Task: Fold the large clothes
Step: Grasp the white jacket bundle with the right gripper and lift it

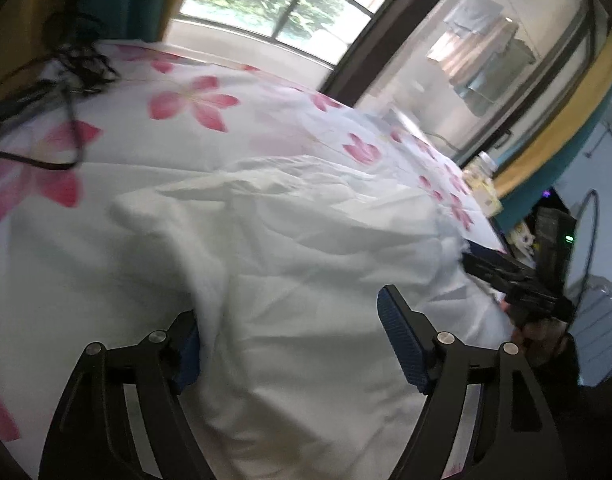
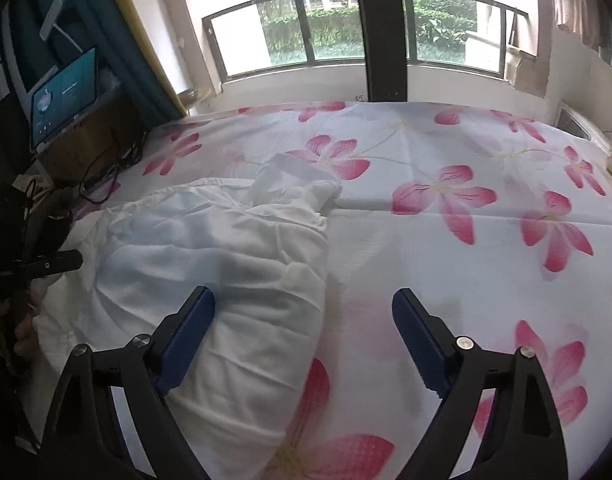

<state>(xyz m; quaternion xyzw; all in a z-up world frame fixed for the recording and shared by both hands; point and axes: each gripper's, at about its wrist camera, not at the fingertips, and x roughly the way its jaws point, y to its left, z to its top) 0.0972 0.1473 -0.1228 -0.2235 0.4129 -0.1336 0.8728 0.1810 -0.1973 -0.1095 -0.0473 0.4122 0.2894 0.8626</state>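
The left tongs (image 1: 290, 344) stand wide open above the white garment (image 1: 290, 248), which lies crumpled on a bed covered by a floral bedspread (image 1: 194, 100). Cloth fills the gap between the blue pads (image 1: 401, 340), but they do not press on it; whether the left-hand finger rests against a fold cannot be told. The right tongs (image 2: 304, 340) are also spread wide and hold nothing. One pad hangs over the garment's (image 2: 210, 264) right edge, the other over the bare bedspread (image 2: 465, 240) with its pink flowers.

The left wrist view is blurred. It shows the right tongs (image 1: 509, 284) from the side at the garment's far right edge, with part of the hand (image 1: 541, 332) that holds them, a glass sliding door (image 1: 465, 80), and a dark device with a small green light (image 1: 553, 236) beside the bed. A tangle of black cables (image 1: 66, 64) lies at the bed's upper left corner.

The right wrist view is sharper. It shows the left tongs (image 2: 54, 262) at the garment's left edge, a window (image 2: 337, 28) with greenery behind it, and a tablet (image 2: 64, 96) propped up with its screen lit. A bunched sleeve (image 2: 302, 188) of the garment points toward the window.

The text on the tablet screen is too small to read, and no brand or label shows on the garment.
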